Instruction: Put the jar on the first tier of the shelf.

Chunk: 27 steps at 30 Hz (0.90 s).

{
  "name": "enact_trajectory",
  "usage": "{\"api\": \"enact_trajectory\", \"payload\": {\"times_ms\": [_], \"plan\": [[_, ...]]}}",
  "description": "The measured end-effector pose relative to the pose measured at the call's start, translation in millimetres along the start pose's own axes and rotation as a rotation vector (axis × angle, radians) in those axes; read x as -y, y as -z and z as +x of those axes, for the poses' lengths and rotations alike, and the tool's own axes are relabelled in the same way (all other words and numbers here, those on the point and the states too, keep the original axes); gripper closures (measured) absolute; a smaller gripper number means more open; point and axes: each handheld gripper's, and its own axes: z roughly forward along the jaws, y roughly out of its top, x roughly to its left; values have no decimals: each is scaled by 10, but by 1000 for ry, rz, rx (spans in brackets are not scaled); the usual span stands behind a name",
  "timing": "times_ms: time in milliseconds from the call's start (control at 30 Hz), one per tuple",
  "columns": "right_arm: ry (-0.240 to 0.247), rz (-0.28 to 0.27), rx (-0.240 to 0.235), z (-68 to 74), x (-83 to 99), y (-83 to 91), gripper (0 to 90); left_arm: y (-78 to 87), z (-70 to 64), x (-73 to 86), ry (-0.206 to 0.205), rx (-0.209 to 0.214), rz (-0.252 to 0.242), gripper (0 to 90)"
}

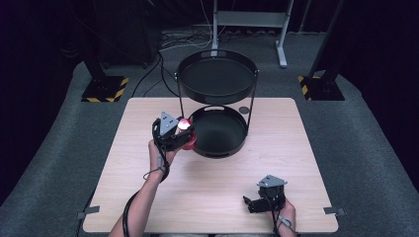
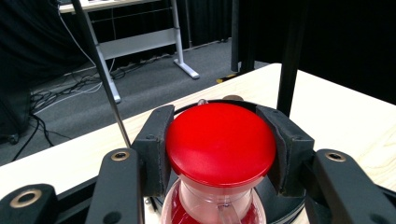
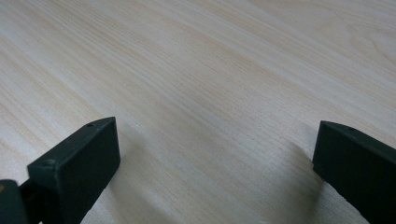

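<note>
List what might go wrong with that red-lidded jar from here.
The left gripper pinches the jar only by its rounded red lid, so it may slip or the lid may pull off. It hangs beside the lower tray's rim and a thin post; a bump could knock it loose.

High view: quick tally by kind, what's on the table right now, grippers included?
Grippers: 2, left gripper and right gripper
Red-lidded jars: 1, red-lidded jar, clamped in the left one
Two-tier black tray stands: 1, tray stand
Total: 4
</note>
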Motion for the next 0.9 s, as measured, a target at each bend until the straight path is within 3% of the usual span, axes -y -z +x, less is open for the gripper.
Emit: {"api": "enact_trajectory", "payload": {"times_ms": [900], "plan": [[4,0,2,-1,1,1,0,-203,-28,-53,10,15,15,485]]}}
